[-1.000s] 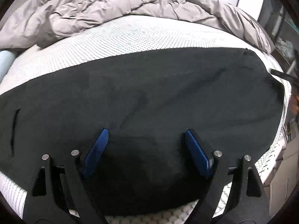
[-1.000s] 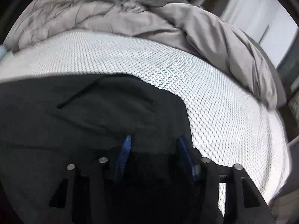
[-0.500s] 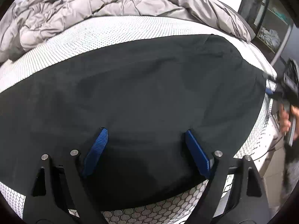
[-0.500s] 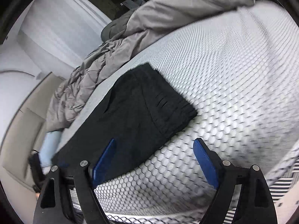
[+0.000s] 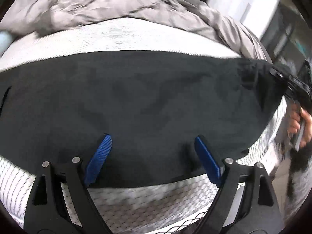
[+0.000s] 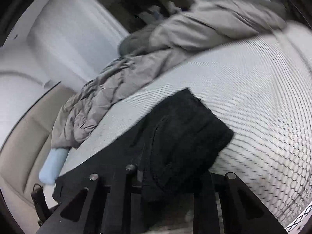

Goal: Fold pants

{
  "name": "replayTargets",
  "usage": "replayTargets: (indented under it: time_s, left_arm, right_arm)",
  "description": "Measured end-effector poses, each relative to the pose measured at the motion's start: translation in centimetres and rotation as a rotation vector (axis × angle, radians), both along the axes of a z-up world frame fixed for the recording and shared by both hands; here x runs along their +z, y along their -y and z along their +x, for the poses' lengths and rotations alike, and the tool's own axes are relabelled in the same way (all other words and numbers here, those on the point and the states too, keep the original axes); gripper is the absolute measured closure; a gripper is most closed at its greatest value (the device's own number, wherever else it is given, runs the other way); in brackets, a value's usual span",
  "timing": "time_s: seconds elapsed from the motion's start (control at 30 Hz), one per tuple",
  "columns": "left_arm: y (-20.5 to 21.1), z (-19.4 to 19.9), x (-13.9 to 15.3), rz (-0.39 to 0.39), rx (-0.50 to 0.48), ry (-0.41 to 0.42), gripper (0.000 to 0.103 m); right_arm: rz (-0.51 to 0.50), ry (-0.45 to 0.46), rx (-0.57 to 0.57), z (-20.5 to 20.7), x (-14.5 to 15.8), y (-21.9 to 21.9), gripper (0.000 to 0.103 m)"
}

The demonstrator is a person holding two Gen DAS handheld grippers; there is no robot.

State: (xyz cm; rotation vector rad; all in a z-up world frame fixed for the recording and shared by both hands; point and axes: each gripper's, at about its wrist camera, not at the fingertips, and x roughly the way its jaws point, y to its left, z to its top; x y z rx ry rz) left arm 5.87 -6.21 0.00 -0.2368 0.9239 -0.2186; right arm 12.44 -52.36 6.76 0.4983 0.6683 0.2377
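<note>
The black pants (image 5: 152, 97) lie flat across the white mesh mattress (image 5: 136, 37). My left gripper (image 5: 152, 146) is open, its blue pads over the pants' near edge, holding nothing. The right gripper shows at the far right of the left wrist view (image 5: 288, 80), at the pants' waistband end. In the right wrist view the pants (image 6: 185, 128) reach down between my right gripper's (image 6: 171, 177) arms. Its blue pads are hidden by the cloth, and I cannot see whether they are closed on it.
A crumpled grey duvet (image 5: 117, 5) is heaped along the far side of the bed, also in the right wrist view (image 6: 136, 58). A light blue pillow (image 6: 52, 163) lies at the bed's left end. The mattress edge (image 5: 156, 200) runs just below my left gripper.
The right gripper moved onto the waistband end of the pants; its blue pads, seen open half a second ago, are now covered by cloth. The left gripper pulled back toward the near edge, still open.
</note>
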Motion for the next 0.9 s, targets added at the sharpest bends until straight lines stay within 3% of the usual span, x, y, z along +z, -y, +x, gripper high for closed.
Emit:
replayTargets:
  time_s: [0.17,0.23,0.27,0.33,0.4,0.5,0.6,0.67,0.77,0.83,0.9]
  left_arm:
    - [-5.0,-1.3,0.2,-0.074,0.087,0.015,0.017]
    - [-6.6,-1.7,0.3,-0.08,0.12,0.019,0.017]
    - [-7.4,-1.8,0.4,-0.082,0.138,0.015,0.017]
    - [-8.7,-2.2,0.5,-0.101,0.162,0.013,0.018]
    - [-10.0,-2.7,0.5,-0.138,0.18,0.021,0.018]
    - [-10.3,-3.1,0.6,-0.234,0.143,0.035,0.018]
    - [-8.6,-2.2,0.9,-0.272,0.078,0.031,0.02]
    - [-6.9,-1.4,1.3,-0.28,0.014,0.039,0.022]
    - [-4.5,0.2,1.6,-0.242,-0.049,0.045,0.022]
    - [-4.1,1.8,0.5,-0.238,-0.026,-0.009,0.028]
    - [-3.5,3.5,-1.2,-0.311,-0.046,-0.1,0.033]
  right_arm:
    - [-0.046,0.08,0.243,1.2,4.1,-11.1,0.083]
    - [-0.055,0.083,0.423,2.0,4.4,-17.7,0.082]
    - [-0.067,0.069,0.515,2.2,4.0,-20.9,0.077]
    - [-0.101,0.022,0.667,2.2,2.7,-25.4,0.056]
    - [-0.165,-0.039,0.776,1.5,1.0,-28.7,0.05]
    - [-0.185,-0.052,0.774,0.6,0.5,-28.3,0.05]
    - [-0.203,-0.02,0.67,0.0,1.2,-24.7,0.045]
    - [-0.273,-0.005,0.562,-1.1,1.3,-21.9,0.041]
    - [-0.386,-0.086,0.406,-0.4,-0.6,-18.9,0.041]
    - [-0.358,-0.127,0.393,0.3,-1.7,-17.7,0.041]
    - [-0.306,-0.147,0.402,0.7,-2.6,-16.8,0.041]
